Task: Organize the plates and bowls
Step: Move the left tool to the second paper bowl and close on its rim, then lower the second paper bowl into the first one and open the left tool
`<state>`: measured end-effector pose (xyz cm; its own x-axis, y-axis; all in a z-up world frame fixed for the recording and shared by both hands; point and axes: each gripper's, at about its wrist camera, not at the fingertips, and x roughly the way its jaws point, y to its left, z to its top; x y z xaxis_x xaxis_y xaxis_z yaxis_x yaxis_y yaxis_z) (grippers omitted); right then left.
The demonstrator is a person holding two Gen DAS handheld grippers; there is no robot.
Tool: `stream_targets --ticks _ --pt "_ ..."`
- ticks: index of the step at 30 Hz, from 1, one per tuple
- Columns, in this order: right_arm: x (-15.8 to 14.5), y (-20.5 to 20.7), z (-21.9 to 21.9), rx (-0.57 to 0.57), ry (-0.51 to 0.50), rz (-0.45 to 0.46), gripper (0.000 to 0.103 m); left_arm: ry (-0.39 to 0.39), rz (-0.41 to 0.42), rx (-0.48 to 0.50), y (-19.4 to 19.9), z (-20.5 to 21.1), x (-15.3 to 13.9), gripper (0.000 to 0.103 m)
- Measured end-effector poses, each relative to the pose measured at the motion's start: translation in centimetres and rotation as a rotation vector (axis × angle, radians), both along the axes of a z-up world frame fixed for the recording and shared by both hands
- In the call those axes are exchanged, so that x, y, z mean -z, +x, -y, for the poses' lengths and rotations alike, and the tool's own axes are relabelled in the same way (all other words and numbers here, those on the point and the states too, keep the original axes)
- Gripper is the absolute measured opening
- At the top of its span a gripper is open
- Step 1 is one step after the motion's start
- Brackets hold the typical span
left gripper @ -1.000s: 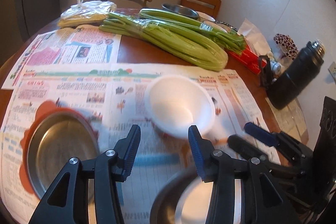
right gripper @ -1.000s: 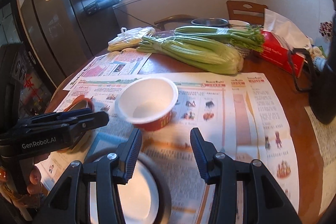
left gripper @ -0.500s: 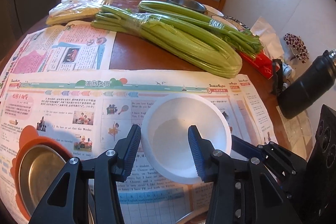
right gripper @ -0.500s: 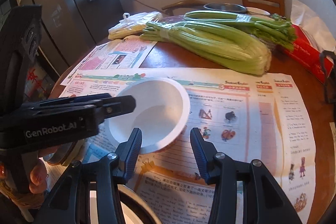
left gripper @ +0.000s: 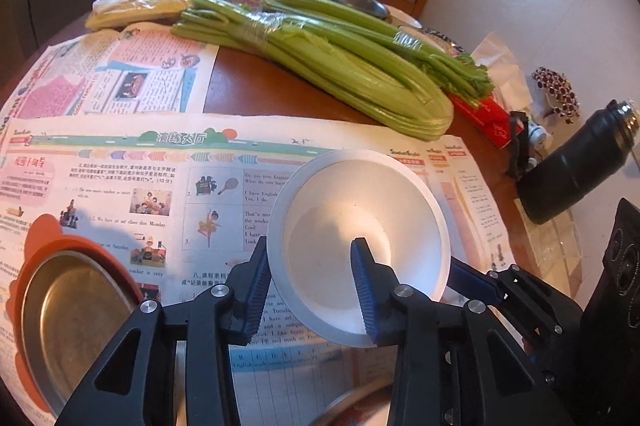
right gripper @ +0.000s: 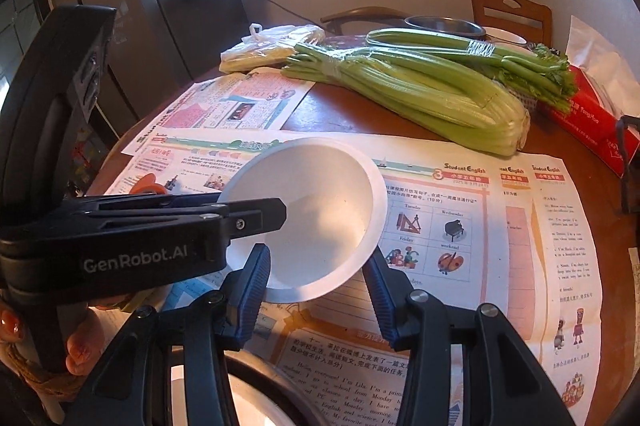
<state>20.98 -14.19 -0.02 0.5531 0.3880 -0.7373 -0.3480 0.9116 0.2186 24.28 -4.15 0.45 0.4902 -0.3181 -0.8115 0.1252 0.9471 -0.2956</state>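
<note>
Two grippers: both met at the white bowl, which sat tilted over the newspaper.
Left gripper: fairly wide, one finger inside the bowl and one outside, straddling the near wall, probably to lift it by the rim.
Right gripper: wide, flanking the bowl from below, holding nothing.
Metal plate: on an orange mat, likely the stacking spot.
Hidden: rim contact couldn't be confirmed; another dish below was cut off.

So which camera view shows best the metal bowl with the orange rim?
The left wrist view: the metal bowl with the orange rim lies open at lower left. The right wrist view shows only an orange sliver behind the left gripper.
</note>
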Motion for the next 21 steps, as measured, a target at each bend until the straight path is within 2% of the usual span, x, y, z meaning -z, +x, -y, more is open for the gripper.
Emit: stream_targets --ticks 12,21 --pt "-4.0 -5.2 0.2 0.005 0.011 0.097 0.048 -0.002 0.113 0.028 -6.0 0.0 -4.4 0.040" --pt "-4.9 -9.6 0.9 0.012 0.024 0.124 0.049 0.011 0.153 0.052 -10.8 0.7 -5.3 0.040"
